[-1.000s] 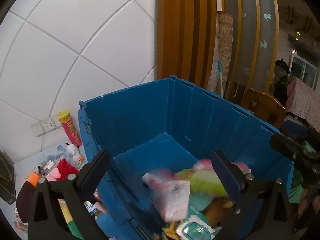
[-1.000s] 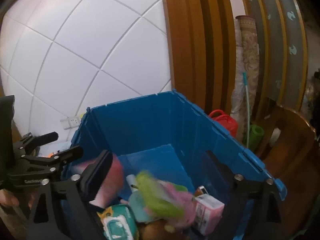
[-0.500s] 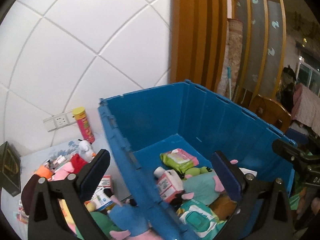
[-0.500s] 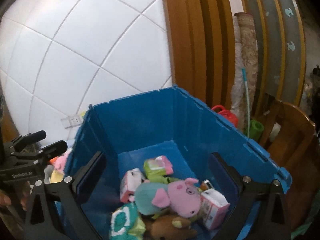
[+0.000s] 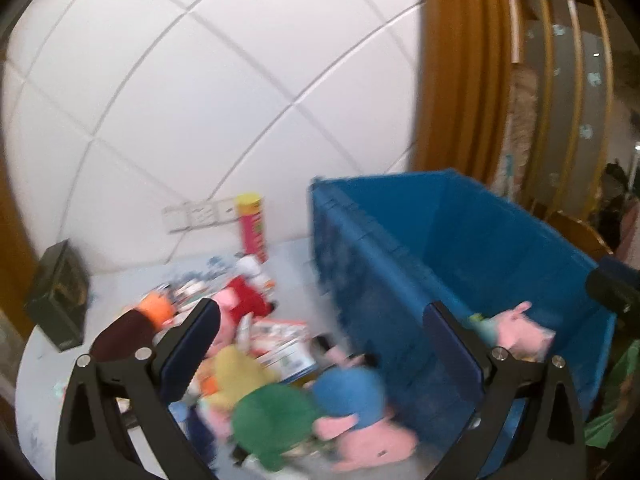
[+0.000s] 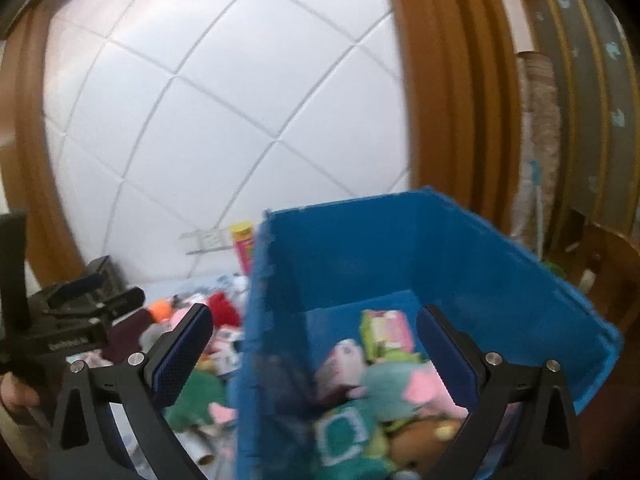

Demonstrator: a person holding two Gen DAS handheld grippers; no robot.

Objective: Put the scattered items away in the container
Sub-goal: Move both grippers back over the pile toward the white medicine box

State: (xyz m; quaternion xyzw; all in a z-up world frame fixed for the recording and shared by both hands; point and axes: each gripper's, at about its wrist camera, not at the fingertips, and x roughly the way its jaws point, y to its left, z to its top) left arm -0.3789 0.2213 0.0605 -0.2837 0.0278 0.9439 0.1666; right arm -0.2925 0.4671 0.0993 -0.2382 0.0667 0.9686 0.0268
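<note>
Both jaws gape empty above blue container (image 6: 460, 248) and toys (image 5: 280, 408).

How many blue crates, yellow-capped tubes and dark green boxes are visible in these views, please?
blue crate: 1
yellow-capped tube: 1
dark green box: 1
Total: 3
</note>
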